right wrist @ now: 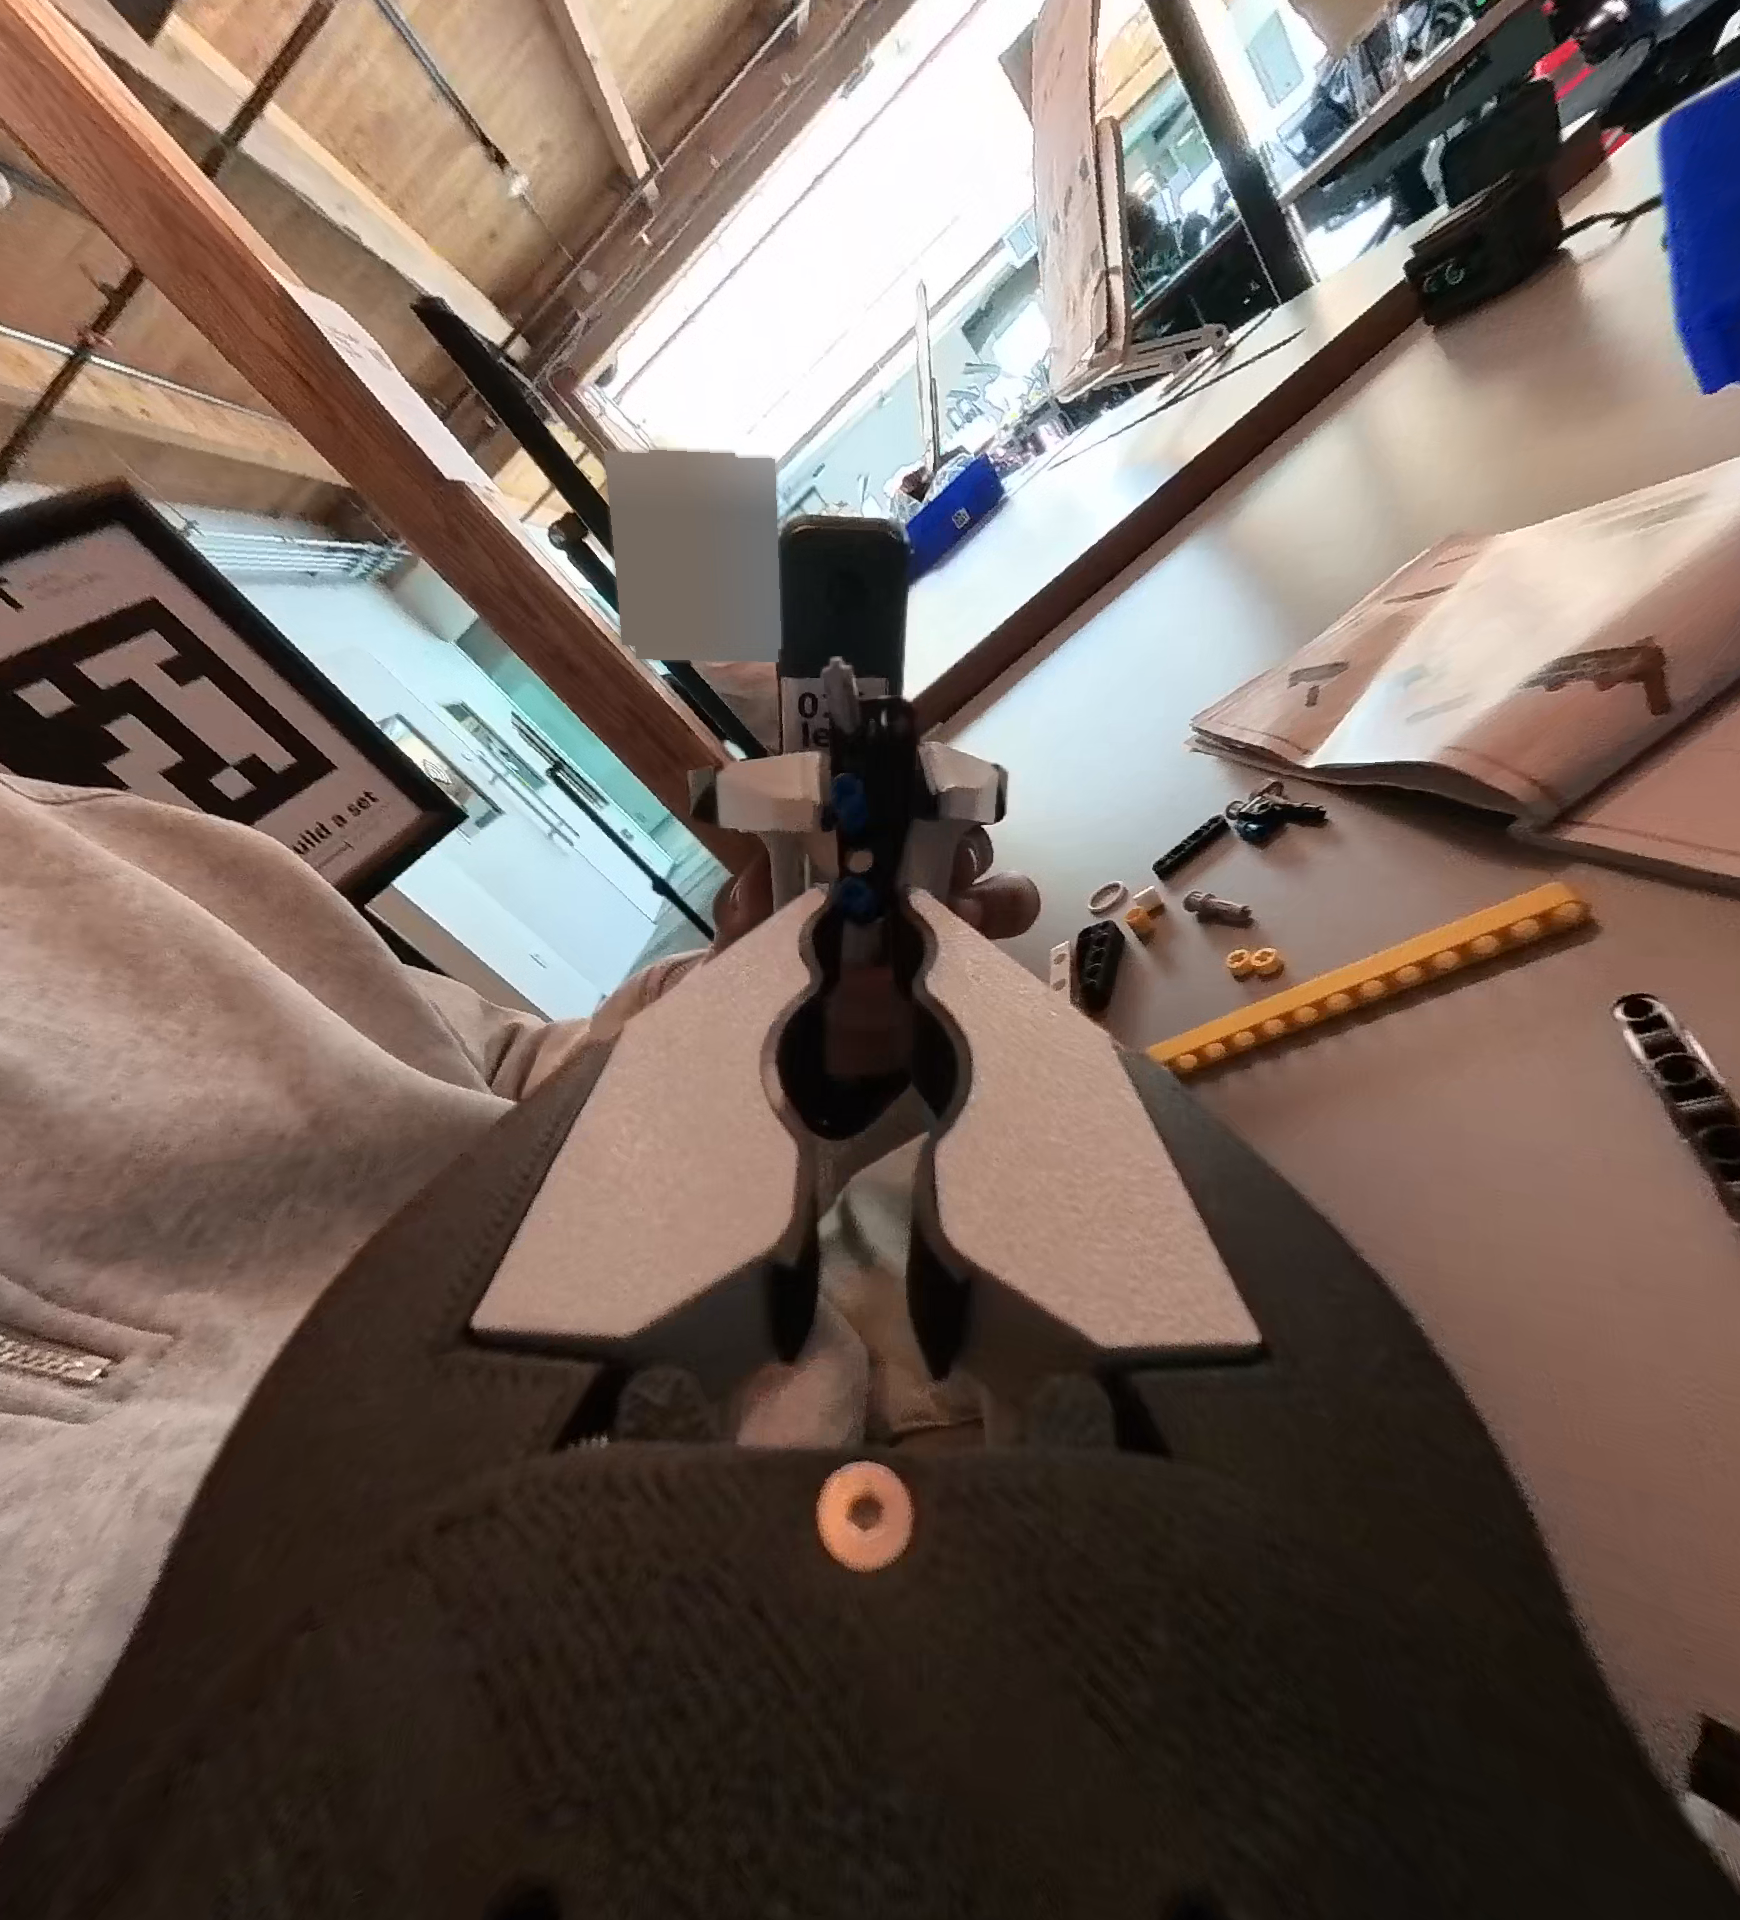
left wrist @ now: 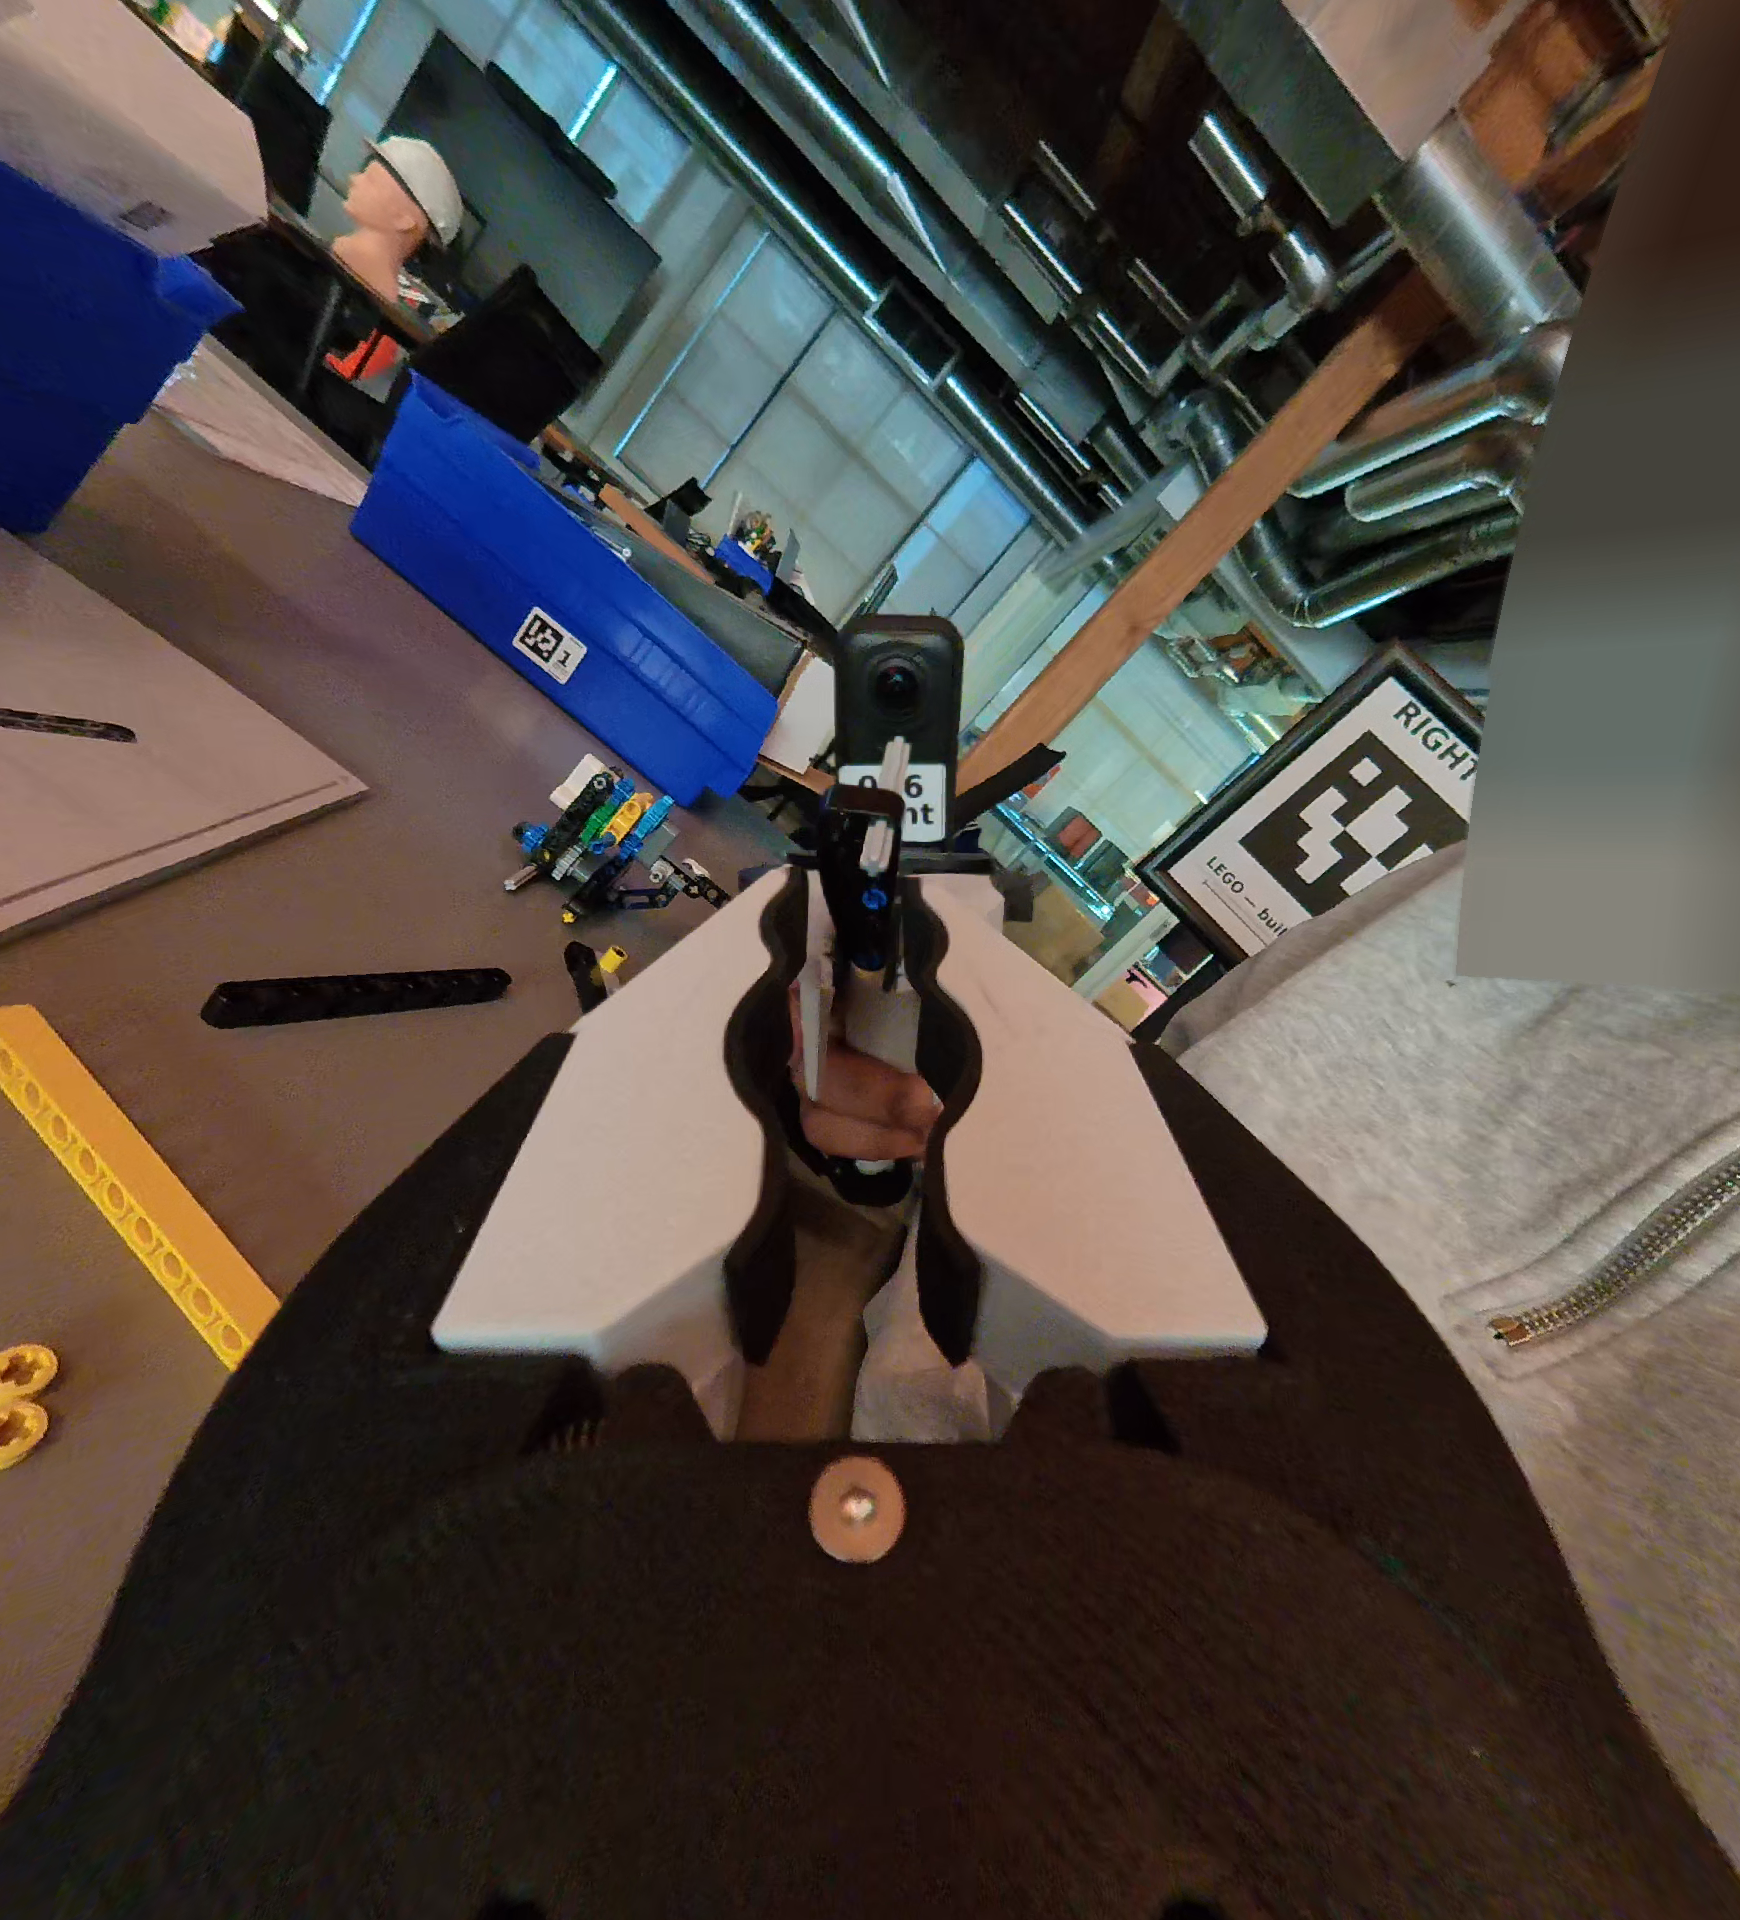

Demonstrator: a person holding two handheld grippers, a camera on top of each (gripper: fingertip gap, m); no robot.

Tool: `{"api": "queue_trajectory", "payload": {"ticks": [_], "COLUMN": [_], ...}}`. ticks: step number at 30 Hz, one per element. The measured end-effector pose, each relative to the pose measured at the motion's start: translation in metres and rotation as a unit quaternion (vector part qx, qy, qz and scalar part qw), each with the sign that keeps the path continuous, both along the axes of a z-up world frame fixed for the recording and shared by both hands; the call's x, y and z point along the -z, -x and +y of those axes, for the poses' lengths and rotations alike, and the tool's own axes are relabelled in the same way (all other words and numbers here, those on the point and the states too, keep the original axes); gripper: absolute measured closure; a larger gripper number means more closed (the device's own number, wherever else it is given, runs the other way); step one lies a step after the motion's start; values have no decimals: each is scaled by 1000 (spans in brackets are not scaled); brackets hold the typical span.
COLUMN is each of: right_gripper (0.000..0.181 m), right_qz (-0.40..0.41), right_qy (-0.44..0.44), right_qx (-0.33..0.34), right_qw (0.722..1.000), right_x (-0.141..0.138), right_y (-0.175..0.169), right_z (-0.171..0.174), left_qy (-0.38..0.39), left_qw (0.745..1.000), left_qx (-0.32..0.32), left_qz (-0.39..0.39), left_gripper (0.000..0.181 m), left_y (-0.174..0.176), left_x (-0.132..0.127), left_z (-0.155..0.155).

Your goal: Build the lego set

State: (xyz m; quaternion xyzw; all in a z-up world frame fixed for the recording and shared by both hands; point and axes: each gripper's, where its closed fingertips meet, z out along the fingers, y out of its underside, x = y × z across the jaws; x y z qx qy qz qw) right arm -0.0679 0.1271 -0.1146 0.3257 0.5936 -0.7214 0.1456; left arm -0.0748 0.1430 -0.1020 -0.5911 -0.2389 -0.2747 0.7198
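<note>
My left gripper and my right gripper face each other in the air, tip to tip. Both are closed on one small black lego beam with blue pins and a light grey axle sticking out of its top. It also shows in the right wrist view. The right gripper's camera body stands just behind the piece. The left gripper's white fingers flank the piece in the right wrist view. How deep each grip reaches is hidden.
On the grey table lie a long yellow beam, a black beam, two yellow bushes, a partly built assembly, blue bins and an open instruction booklet. A grey-sleeved person stands close by. Less than 4 cm separates the two grippers' tips.
</note>
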Motion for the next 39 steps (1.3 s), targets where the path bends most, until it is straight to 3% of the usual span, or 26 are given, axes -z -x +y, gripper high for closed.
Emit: {"api": "queue_trajectory", "payload": {"ticks": [15,19,22,26,32,35,39], "right_gripper": [174,169,166,165,157,162,165], "right_qz": [3,19,50,81,83,80,53], "right_qy": [-7,-26,-87,-268,-501,-553,-584], "right_qx": [5,33,86,160,132,118,77], "right_qw": [1000,999,991,946,852,821,807], "right_x": [1,0,4,27,74,87,106], "right_y": [0,7,19,46,71,84,88], "right_z": [-3,5,19,43,56,55,52], "left_qy": [1,-16,-23,-6,15,16,14], "left_qw": [1000,999,997,995,994,994,993], "left_qx": [8,-29,-71,-97,-95,-94,-91], "left_qz": [-9,-10,-24,-33,-50,-60,-69], "left_gripper": [171,171,171,171,171,171,171], "left_y": [-2,11,28,39,42,43,46], "left_x": [1,-4,-4,4,13,16,17], "left_z": [2,-8,-21,-27,-24,-26,-29]}}
